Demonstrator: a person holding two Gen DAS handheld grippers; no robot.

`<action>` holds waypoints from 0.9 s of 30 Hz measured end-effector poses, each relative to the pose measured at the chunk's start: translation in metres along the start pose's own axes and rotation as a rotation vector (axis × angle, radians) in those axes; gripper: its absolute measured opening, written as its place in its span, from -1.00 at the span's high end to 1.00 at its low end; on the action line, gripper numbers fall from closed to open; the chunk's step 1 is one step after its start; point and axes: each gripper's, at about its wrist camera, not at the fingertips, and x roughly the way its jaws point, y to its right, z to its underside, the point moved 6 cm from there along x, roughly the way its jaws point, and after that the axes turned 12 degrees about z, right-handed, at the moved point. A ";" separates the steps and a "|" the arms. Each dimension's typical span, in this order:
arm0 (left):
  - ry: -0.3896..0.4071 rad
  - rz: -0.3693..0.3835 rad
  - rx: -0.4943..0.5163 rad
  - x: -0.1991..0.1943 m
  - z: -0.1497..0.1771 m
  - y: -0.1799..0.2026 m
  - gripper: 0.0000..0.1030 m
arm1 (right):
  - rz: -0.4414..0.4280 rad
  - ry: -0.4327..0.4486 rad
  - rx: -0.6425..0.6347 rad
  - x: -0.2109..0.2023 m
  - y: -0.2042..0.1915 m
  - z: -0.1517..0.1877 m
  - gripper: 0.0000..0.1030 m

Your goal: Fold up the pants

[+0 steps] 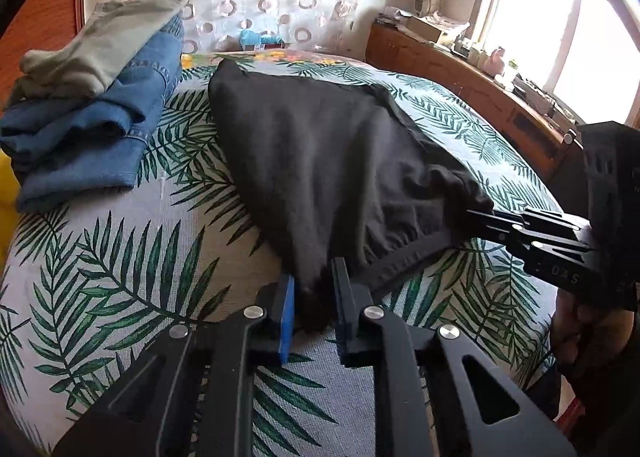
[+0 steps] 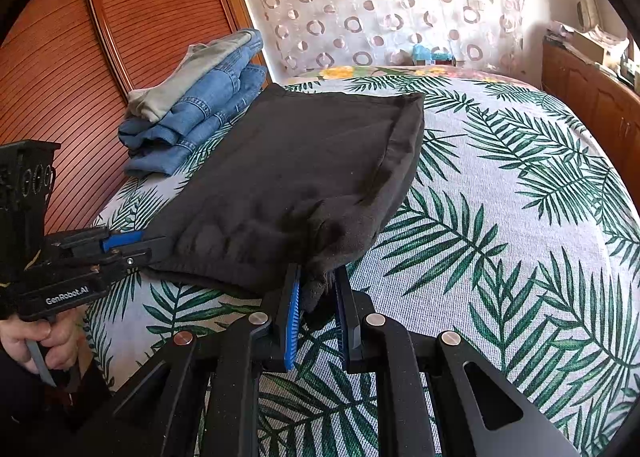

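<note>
The black pants (image 2: 296, 161), judged already folded over at least once, lie mid-bed (image 2: 520, 217), their near edge clamped at its left corner by the left gripper (image 1: 314, 297) and right by the right gripper (image 2: 316, 293), a further fold seemingly remaining.

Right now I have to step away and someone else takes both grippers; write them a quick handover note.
Left gripper: shut on the near left corner of the black pants.
Right gripper: shut on the near right corner.
The pants lie partly folded on the leaf-print bed; both held corners are at the near edge.
Done: a stack of folded jeans sits at the far left, beside the pants.
Left: probably carry both corners to the far edge, smooth, then stack.
</note>
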 end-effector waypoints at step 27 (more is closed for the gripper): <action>0.133 0.073 0.059 -0.058 -0.017 0.025 0.83 | -0.058 0.078 -0.009 -0.051 -0.006 -0.006 0.73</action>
